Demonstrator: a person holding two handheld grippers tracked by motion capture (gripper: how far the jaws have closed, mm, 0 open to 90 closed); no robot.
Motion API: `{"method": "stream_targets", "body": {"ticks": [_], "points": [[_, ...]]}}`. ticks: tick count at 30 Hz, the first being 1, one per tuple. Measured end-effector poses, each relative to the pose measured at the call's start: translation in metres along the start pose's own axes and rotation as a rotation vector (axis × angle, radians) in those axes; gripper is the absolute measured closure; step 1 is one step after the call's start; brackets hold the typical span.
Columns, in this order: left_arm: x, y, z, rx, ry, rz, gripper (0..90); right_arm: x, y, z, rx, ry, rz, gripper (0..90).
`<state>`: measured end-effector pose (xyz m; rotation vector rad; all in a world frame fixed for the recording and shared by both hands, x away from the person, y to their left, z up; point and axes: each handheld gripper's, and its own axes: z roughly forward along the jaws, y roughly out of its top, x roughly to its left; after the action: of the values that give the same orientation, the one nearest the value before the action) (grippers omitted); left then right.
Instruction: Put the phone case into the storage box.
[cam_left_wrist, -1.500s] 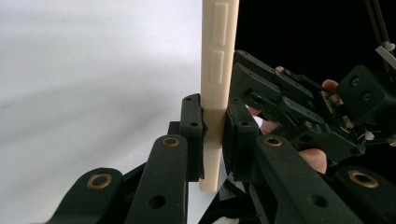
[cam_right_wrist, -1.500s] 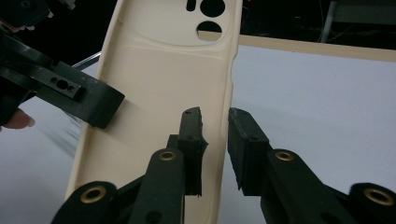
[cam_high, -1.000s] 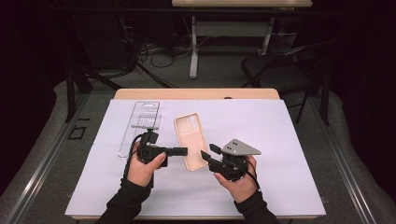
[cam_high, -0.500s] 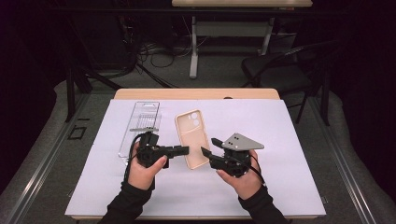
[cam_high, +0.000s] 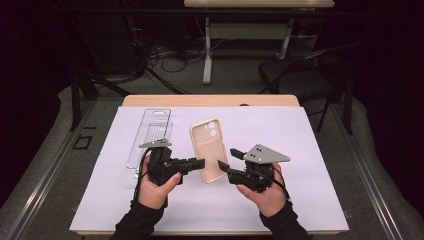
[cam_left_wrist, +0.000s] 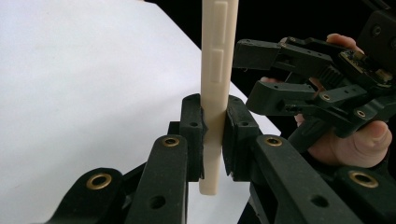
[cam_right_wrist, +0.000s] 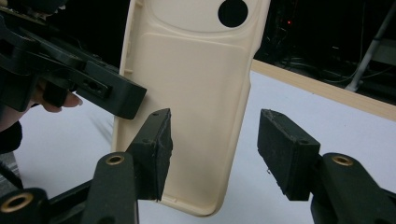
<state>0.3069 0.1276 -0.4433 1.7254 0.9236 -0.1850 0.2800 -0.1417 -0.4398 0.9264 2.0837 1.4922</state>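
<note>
Two grippers meet mid-frame: left gripper (cam_high: 196, 163) clamps the cream phone case (cam_high: 209, 149) by its edge above the tabletop (cam_high: 320, 200), apparently steadying it while right gripper (cam_high: 228, 161), jaws just widening, lets go.

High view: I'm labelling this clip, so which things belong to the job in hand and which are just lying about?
In the job:
- cream phone case, clamped at its edge by the left gripper
- right gripper, jaws just opening, pads off the case

Lying about:
- clear plastic tray, on the white sheet
- chair behind the table
</note>
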Motion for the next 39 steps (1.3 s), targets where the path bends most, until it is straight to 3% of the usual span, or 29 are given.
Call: {"method": "stream_targets", "body": {"ticks": [4,7,12,23,34,39], "points": [[-0.003,-0.002,-0.001,-0.001,0.014,0.02,80.7,0.0,0.0,-0.004,-0.024,0.002,-0.007,44.5],[-0.004,-0.002,-0.003,-0.005,0.018,0.034,80.7,-0.001,-0.001,-0.005,-0.03,0.029,0.008,45.0],[-0.003,-0.002,-0.005,-0.02,0.009,0.057,80.7,-0.002,-0.001,-0.007,-0.02,0.047,0.0,45.0],[0.003,-0.002,-0.008,-0.036,-0.022,0.063,80.7,-0.007,-0.003,-0.011,-0.012,0.092,0.038,45.7],[0.004,-0.003,-0.006,-0.025,-0.041,0.072,80.7,-0.01,-0.007,-0.01,0.013,0.094,0.06,47.4],[0.001,-0.004,-0.005,-0.02,-0.059,0.079,80.7,-0.015,-0.008,-0.01,0.013,0.11,0.094,48.5]]}}
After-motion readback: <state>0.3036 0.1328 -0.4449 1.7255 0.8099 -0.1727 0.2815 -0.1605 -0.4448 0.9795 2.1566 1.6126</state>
